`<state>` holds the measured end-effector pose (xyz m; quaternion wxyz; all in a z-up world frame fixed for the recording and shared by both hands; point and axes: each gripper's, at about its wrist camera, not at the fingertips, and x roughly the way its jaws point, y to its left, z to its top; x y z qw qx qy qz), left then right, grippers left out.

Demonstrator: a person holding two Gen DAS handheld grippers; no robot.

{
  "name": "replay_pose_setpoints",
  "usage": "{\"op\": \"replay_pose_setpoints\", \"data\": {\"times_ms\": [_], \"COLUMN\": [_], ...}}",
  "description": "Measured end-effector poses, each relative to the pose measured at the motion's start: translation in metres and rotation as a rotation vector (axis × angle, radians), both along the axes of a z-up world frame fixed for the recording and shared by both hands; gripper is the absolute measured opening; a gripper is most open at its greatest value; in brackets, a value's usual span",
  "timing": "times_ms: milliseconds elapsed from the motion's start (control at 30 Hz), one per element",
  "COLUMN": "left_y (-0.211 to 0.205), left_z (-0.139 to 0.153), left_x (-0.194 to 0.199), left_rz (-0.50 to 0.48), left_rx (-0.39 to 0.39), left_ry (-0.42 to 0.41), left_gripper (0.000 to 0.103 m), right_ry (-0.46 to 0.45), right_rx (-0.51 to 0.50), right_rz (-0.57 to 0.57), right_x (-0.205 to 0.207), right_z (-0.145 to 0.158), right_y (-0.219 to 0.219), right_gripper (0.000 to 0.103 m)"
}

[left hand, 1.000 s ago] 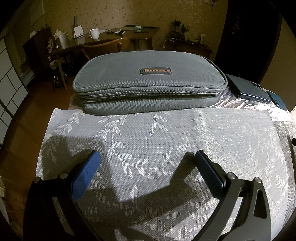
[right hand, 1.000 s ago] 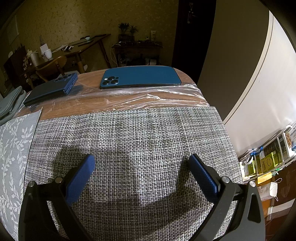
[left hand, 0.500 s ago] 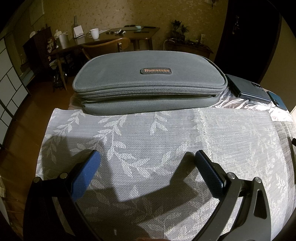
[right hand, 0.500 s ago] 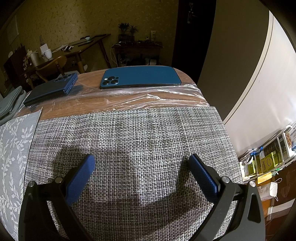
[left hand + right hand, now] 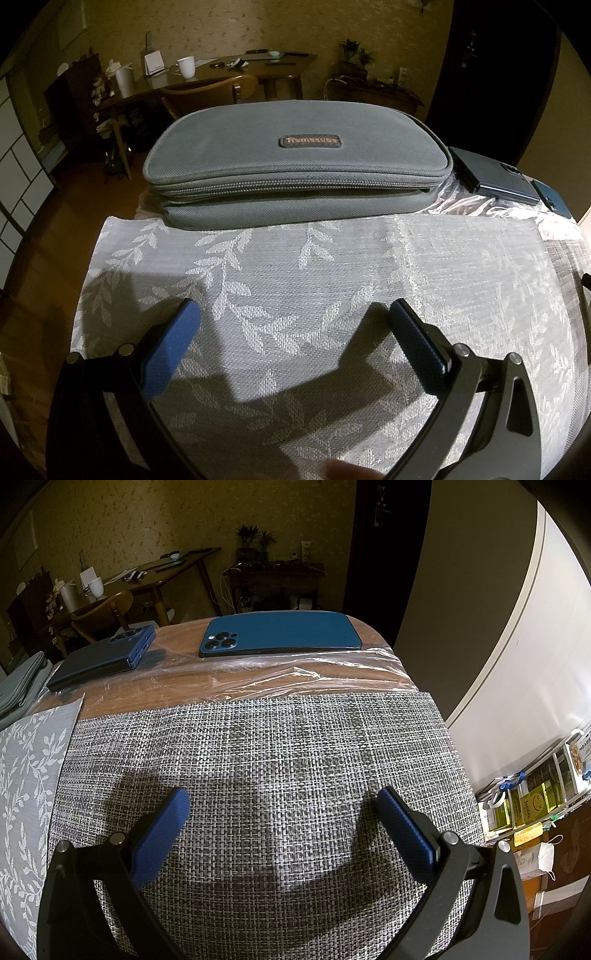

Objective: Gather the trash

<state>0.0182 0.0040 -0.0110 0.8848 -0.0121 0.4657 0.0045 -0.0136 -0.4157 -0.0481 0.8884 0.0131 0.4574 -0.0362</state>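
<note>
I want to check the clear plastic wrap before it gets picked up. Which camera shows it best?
The right wrist view: the clear plastic wrap stretches across the bare wood beyond the woven placemat, with both phones lying on it. The left wrist view shows only a crinkled strip beside the grey pouch.

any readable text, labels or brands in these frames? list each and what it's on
"Homecube": orange letters on the dark patch atop the grey zip case.
Print on the green and yellow boxes in the rack right of the table: too small to read.
Phones: no legible marking.
Nothing else readable.
</note>
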Motion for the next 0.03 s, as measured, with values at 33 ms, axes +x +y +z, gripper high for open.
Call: {"op": "replay_pose_setpoints", "data": {"times_ms": [33], "left_y": [-0.0002], "left_z": [0.0001], "left_x": [0.0001], "left_rz": [0.000], "left_rx": [0.000], "left_ry": [0.000], "left_gripper": [0.102], "right_ry": [0.000], "right_rx": [0.000], "right_rz": [0.000], "right_x": [0.0000], "right_z": [0.0000], "right_y": [-0.0001], "right_gripper": [0.099]}}
